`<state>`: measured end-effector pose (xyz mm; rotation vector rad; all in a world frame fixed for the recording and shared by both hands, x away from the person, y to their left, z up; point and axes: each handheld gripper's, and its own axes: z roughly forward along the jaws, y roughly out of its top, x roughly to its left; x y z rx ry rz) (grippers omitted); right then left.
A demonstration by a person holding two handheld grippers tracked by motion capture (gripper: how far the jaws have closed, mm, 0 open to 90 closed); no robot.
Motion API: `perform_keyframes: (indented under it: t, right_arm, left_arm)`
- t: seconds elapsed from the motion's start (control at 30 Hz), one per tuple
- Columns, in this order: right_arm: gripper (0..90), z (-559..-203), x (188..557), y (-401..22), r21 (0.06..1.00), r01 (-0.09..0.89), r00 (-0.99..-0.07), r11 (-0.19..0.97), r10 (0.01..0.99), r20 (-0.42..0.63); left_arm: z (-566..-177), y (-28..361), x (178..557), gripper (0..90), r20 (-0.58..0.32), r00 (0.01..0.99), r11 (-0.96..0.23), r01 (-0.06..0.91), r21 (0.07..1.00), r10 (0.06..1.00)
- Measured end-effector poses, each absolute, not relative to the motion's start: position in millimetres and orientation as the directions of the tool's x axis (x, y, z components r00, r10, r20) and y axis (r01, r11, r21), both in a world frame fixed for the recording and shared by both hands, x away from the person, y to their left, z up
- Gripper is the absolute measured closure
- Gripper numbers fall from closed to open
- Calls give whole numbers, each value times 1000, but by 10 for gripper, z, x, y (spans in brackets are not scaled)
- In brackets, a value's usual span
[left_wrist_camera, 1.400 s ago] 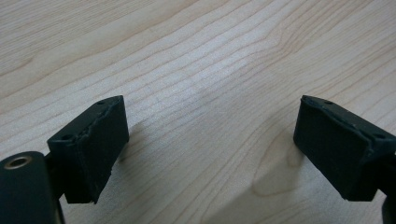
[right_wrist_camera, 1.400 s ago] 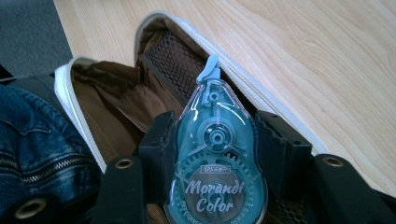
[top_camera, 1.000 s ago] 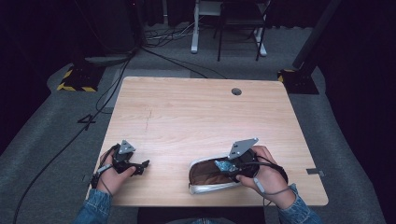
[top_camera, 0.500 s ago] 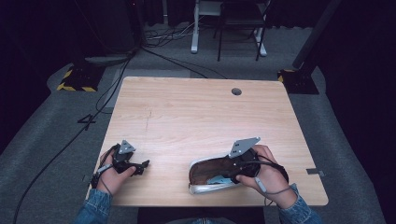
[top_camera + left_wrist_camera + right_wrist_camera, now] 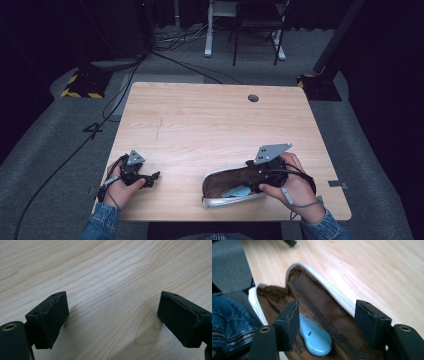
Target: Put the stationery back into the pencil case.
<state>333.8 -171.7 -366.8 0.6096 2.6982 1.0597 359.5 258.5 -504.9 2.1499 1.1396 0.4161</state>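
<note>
The right hand-held gripper [image 5: 325, 325], just opened, straddles the pouch [image 5: 220, 182] rim above a blue mouse [image 5: 314, 336] (unheld); the left hand-held gripper [image 5: 112, 320] gapes over bare surface [image 5: 200, 125].

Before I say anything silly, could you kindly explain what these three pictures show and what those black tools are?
A person sits at a wooden table holding a hand-held gripper, a two-jaw pincer tool, in each hand. The high view looks down from above. The left gripper rests near the table's edge; its own camera shows open jaws over bare wood. The right gripper reaches into an open pouch, white-edged with a brown mesh lining. Its camera looks inside, where a light blue computer mouse lies. Its jaws have just been opening; one stands close beside the mouse and nothing is gripped.
</note>
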Motion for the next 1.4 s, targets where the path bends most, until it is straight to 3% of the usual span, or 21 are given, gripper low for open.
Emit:
perform_keyframes:
  t: [0.47, 1.0, 1.4]
  right_arm:
    - [285, -3524, 3530, -2272, 792, 360, -806, 493, 591, -1]
    - [224, -3694, 3782, -2797, 797, 422, -703, 433, 711, -14]
    - [208, -4011, 4016, -3195, 790, 486, -618, 374, 786, 8]
  left_arm:
    - [-5049, 2586, 3595, 106, -26, 570, -402, 612, 681, 821]
    - [-5052, 2582, 3618, 101, -24, 570, -402, 609, 684, 821]
    - [-5052, 2581, 3617, 101, -23, 569, -403, 609, 683, 822]
